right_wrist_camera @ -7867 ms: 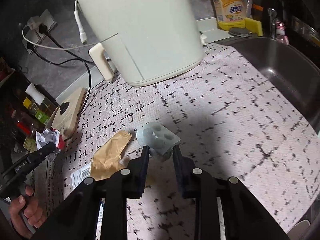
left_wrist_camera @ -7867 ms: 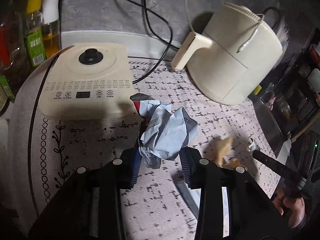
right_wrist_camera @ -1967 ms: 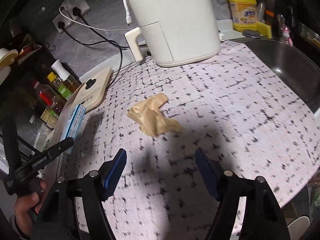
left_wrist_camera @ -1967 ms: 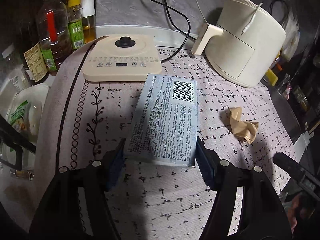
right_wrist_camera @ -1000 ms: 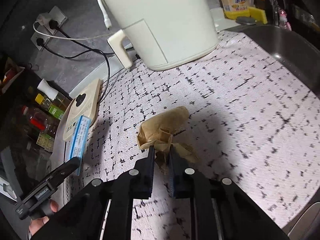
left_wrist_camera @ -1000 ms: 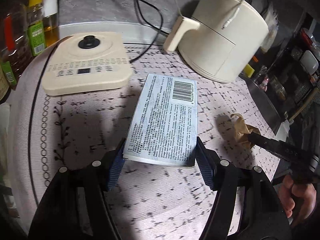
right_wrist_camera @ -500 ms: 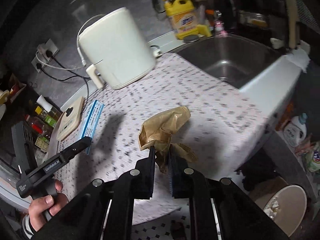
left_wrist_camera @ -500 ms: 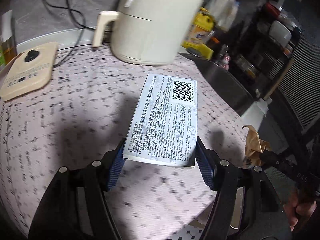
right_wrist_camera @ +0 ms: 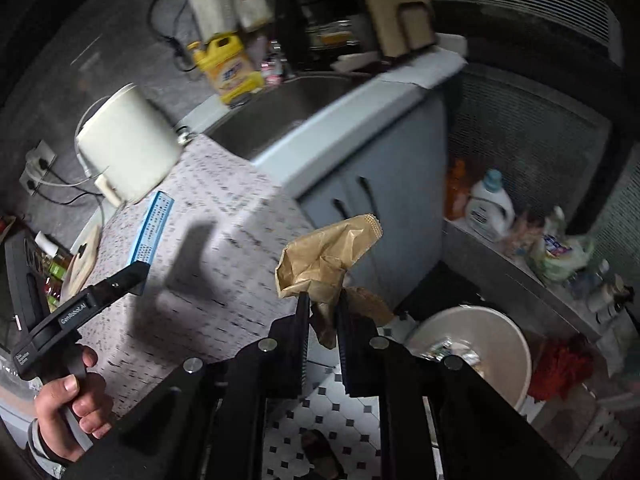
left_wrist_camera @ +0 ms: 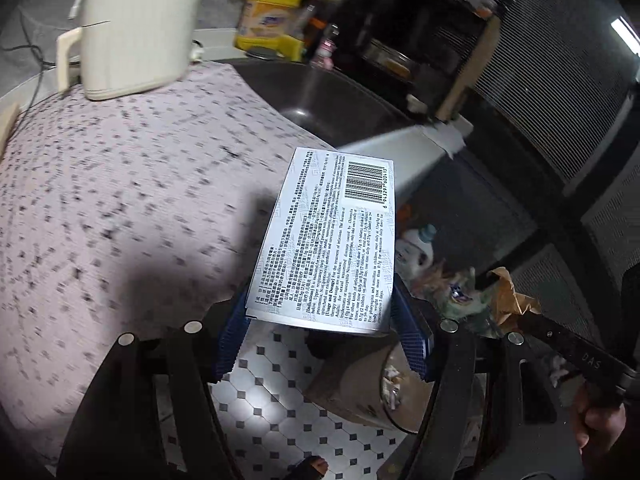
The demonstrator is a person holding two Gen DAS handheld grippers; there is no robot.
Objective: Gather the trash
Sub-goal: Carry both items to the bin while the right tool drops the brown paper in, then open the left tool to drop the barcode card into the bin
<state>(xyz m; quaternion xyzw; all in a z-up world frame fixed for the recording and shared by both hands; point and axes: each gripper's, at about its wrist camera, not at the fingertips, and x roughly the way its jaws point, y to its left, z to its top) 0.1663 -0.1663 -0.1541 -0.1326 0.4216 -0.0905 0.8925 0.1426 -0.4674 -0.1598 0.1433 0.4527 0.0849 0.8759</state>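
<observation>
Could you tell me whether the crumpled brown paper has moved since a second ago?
Yes. The crumpled brown paper, gripped in the right tongs, has left the countertop and hangs off its edge, near the trash bin.

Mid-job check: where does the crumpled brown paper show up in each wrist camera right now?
Left wrist: the crumpled brown paper sits at the right edge, low, ahead of the right gripper's dark body.
Right wrist: the same paper is centre frame, pinched in the right gripper.
Shared landmark: the yellow detergent jug behind the sink.
</observation>
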